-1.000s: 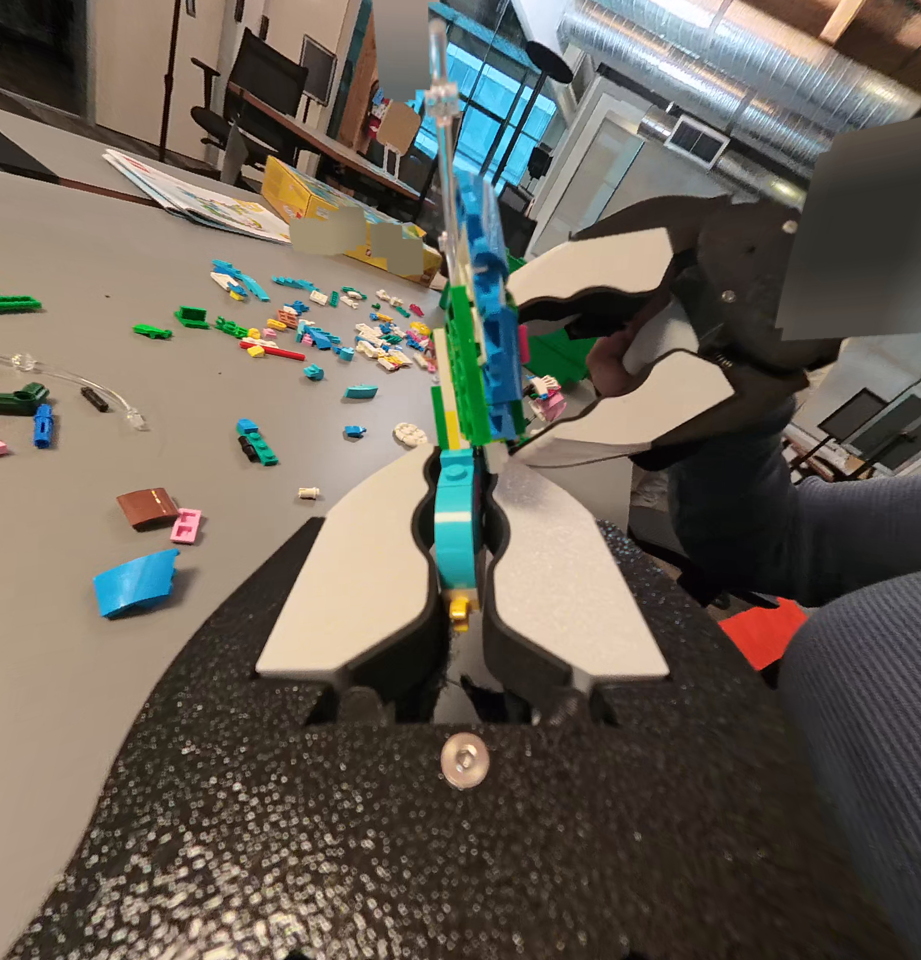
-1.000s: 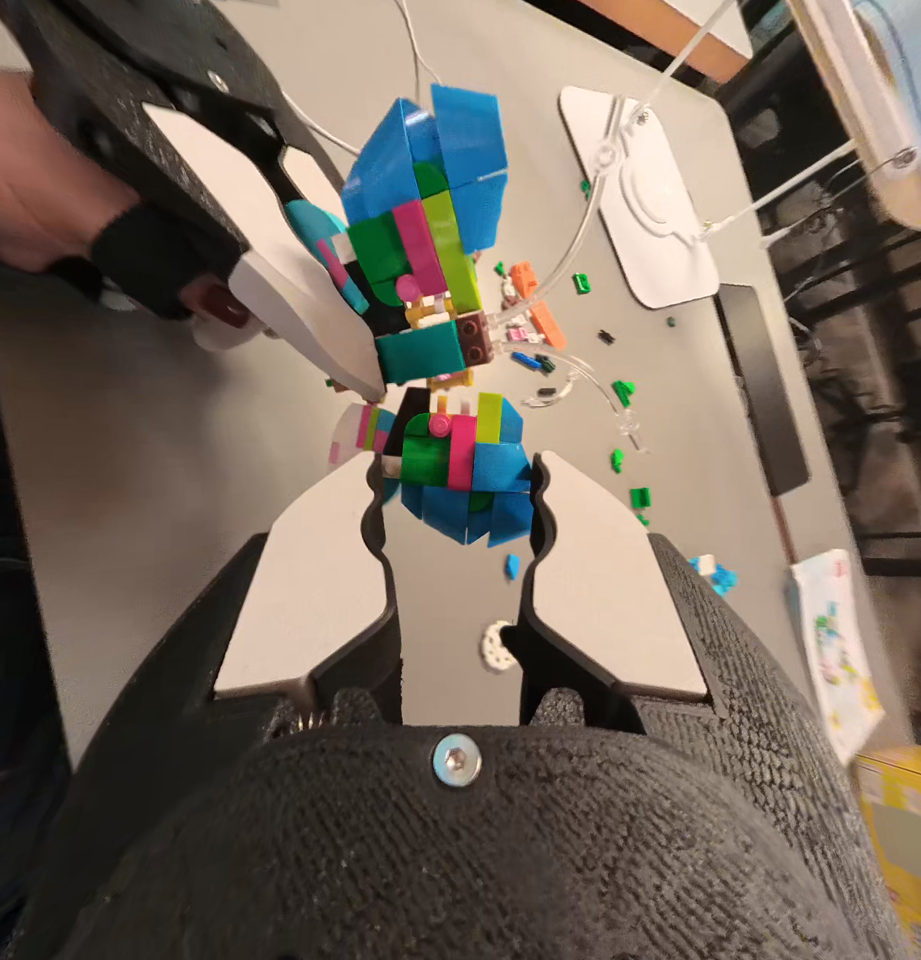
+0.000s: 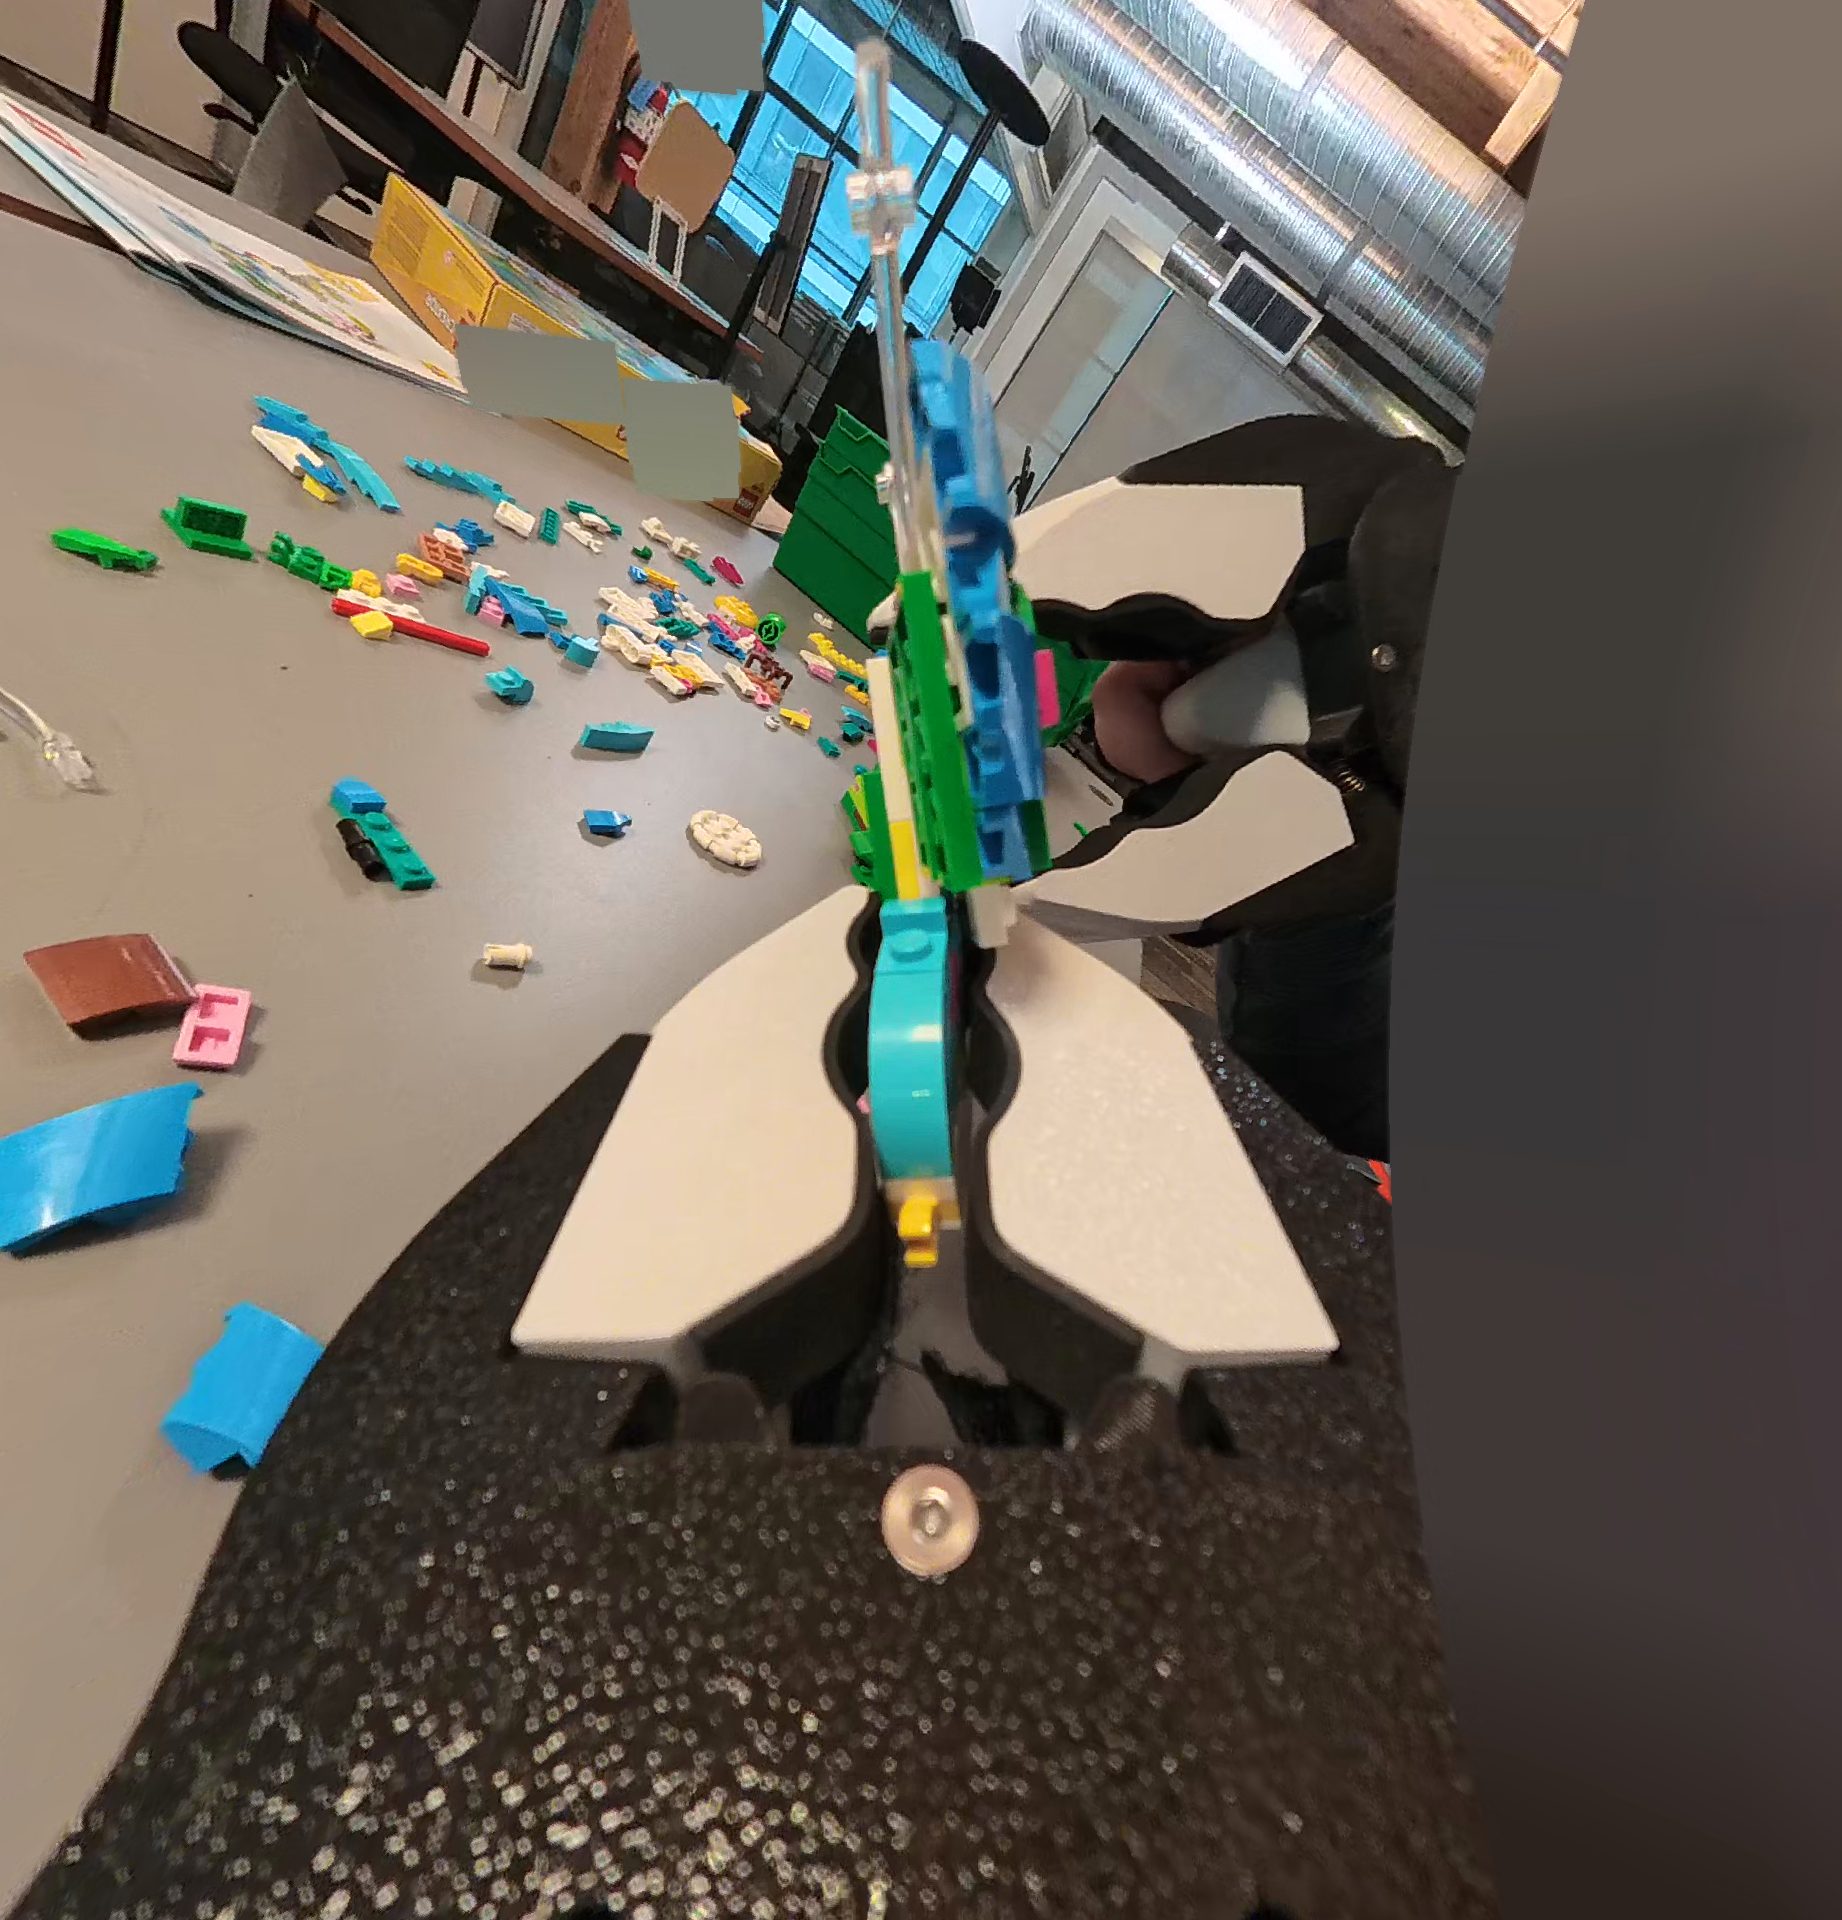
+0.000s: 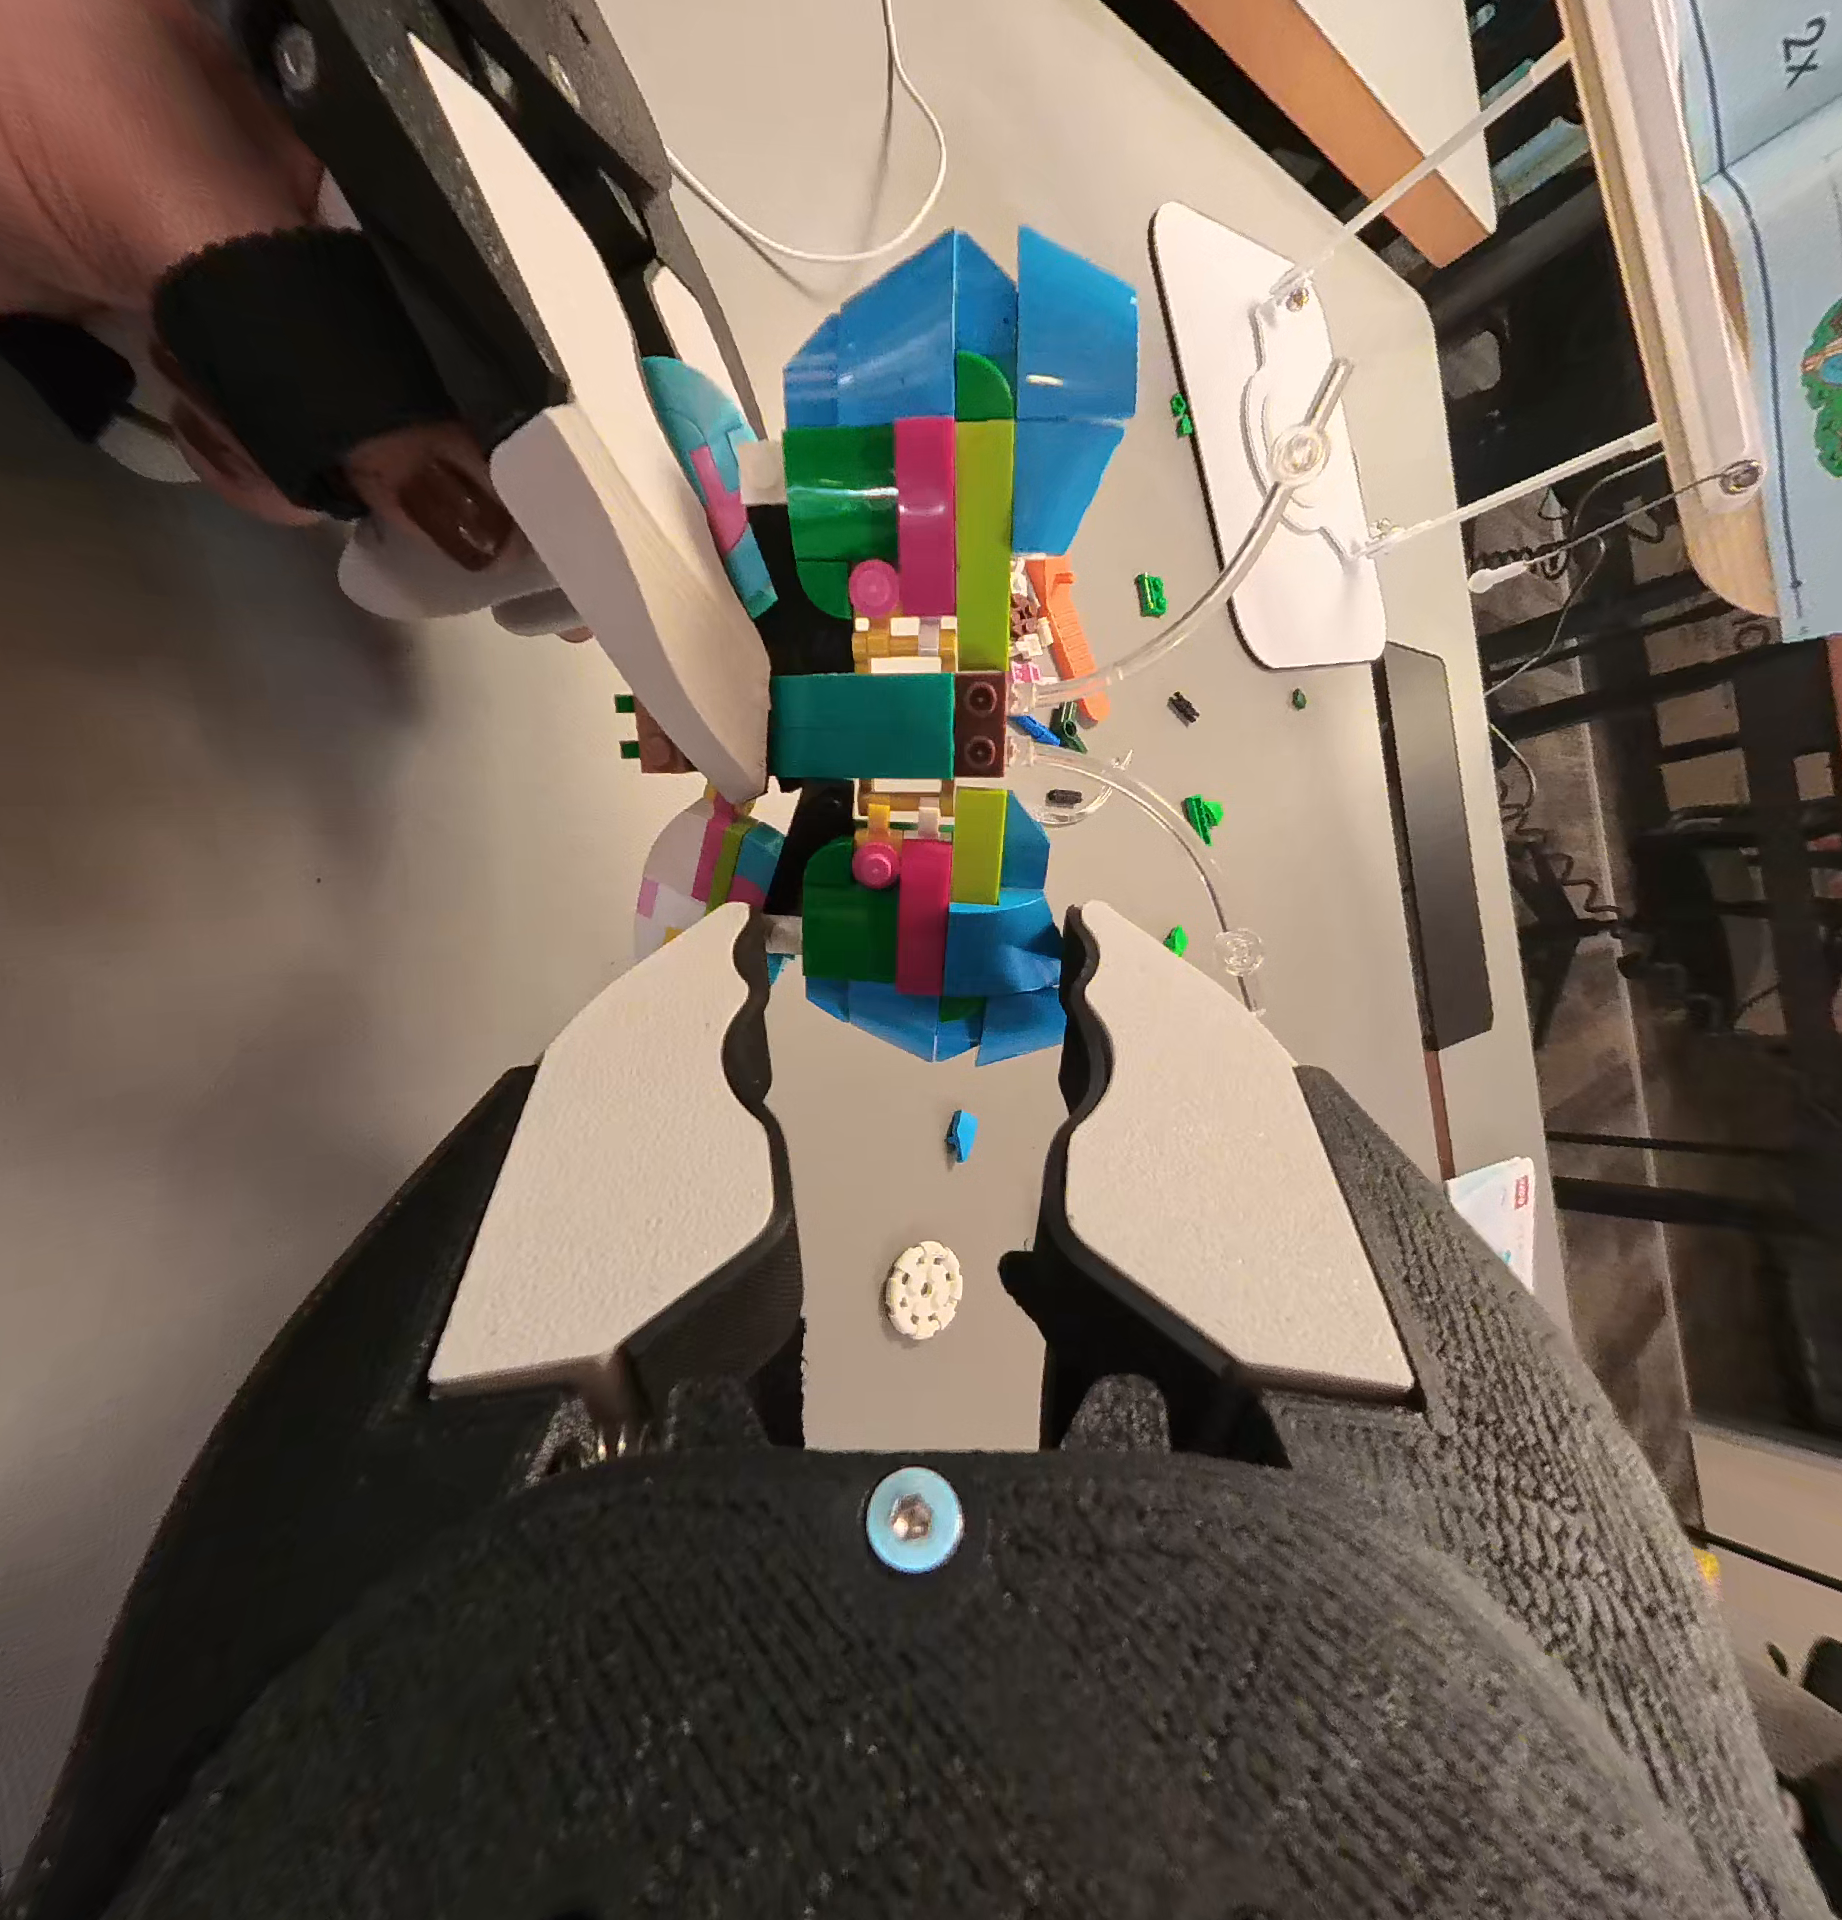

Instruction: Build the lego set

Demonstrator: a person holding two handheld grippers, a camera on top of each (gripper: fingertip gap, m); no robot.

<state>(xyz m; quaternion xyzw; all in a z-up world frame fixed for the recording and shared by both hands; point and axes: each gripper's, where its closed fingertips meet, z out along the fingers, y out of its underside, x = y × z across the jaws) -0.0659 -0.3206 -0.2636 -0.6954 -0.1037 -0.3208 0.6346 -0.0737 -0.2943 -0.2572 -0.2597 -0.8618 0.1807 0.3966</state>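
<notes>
The lego model [image 4: 922, 665] looks like a butterfly. It has two wings, each made of blue curved pieces at the outside, then green, pink and lime strips closer in. A dark teal bar with a brown brick at its right end runs across the middle, between the wings. Small yellow and white bits sit on both sides of that bar. Clear bent rods [image 4: 1187, 623] stick out from the brown end to the right.

The model is held up in the air above the grey table [image 4: 221, 935]. In the right wrist view its long way runs from near to far, one wing close to the camera and one far away. In the left wrist view the model [image 3: 964, 665] is seen from its edge, thin and flat, standing up tall with a clear rod [image 3: 881, 229] pointing up past its top.

The left gripper [image 3: 912, 935] has its fingers pressed together on the teal end of the model. The right gripper [image 4: 912, 935] has its fingers apart on both sides of the near wing. They look very close to the wing, but I cannot tell if they touch it.

Many small loose pieces [image 3: 543, 613] lie spread on the table to the left and far side. A white round piece [image 4: 924, 1288] lies on the table between the right gripper's fingers. A yellow box [image 3: 460, 270] and an open booklet [image 3: 221, 260] sit at the far edge.
</notes>
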